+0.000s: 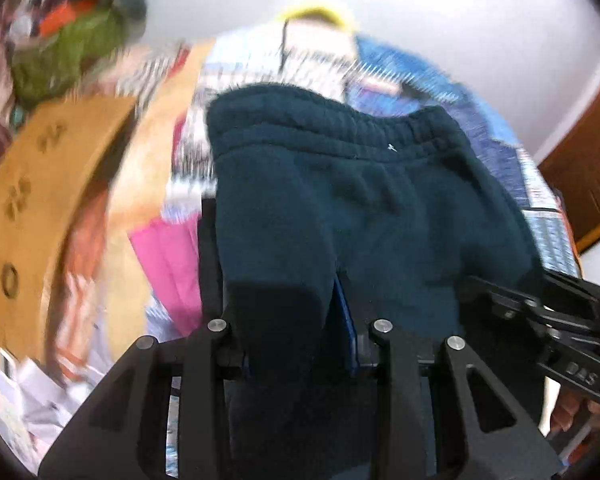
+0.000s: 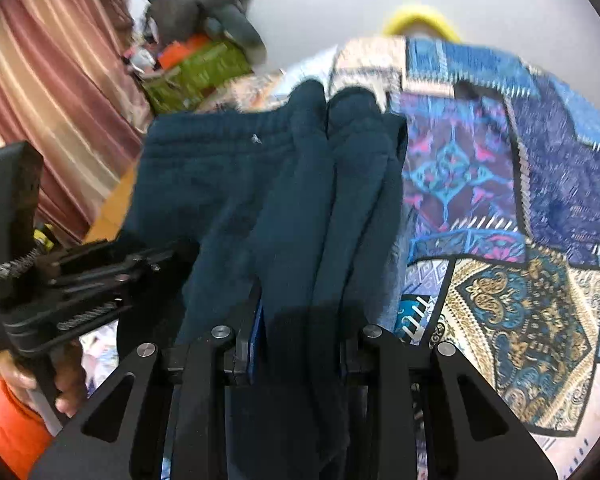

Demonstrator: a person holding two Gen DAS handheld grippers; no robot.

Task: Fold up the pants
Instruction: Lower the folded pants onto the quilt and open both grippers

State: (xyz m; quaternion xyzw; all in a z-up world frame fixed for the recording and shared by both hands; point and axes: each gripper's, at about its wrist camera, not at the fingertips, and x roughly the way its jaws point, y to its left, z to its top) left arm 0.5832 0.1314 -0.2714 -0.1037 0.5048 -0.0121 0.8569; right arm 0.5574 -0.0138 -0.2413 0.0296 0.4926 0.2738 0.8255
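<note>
Patchwork bedspread [image 2: 500, 168] below: you're gripping the sweatpants [image 1: 340, 184] in left tool [image 1: 295, 320] and right tool [image 2: 300, 328]; keep hems level, lower evenly.

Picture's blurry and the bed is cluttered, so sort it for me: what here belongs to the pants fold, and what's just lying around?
Part of the job:
- dark teal pants
- left gripper, clamped on the pants
- right gripper, clamped on the pants

Just lying about:
- patchwork bedspread
- yellow hanger
- green box
- striped curtain
- wooden headboard
</note>
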